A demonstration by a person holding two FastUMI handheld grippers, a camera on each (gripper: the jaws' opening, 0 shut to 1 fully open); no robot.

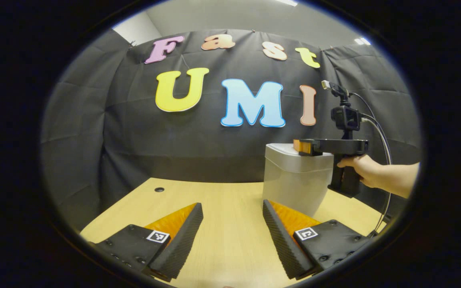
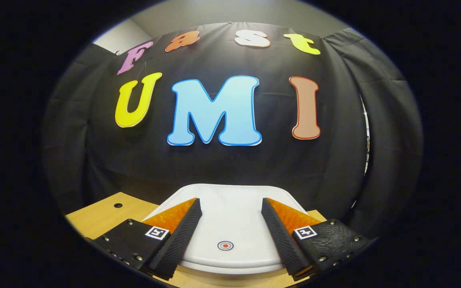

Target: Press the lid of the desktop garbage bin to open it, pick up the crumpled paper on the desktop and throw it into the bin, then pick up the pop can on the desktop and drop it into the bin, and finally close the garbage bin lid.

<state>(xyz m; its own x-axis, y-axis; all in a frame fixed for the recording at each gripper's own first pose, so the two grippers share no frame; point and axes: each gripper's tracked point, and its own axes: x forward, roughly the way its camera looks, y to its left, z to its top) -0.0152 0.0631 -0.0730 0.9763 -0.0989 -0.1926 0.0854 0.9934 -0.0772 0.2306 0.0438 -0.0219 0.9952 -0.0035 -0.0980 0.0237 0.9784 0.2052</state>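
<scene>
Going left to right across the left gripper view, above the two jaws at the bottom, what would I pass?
Small round hole in the desk → garbage bin → right gripper above its lid → hand holding it.

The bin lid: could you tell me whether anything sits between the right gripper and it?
Nothing visible does. In the right gripper view the right gripper hangs open just above the closed white lid, its fingers either side of the round mark. The left gripper view shows it over the top of the bin, with only air under it.
</scene>
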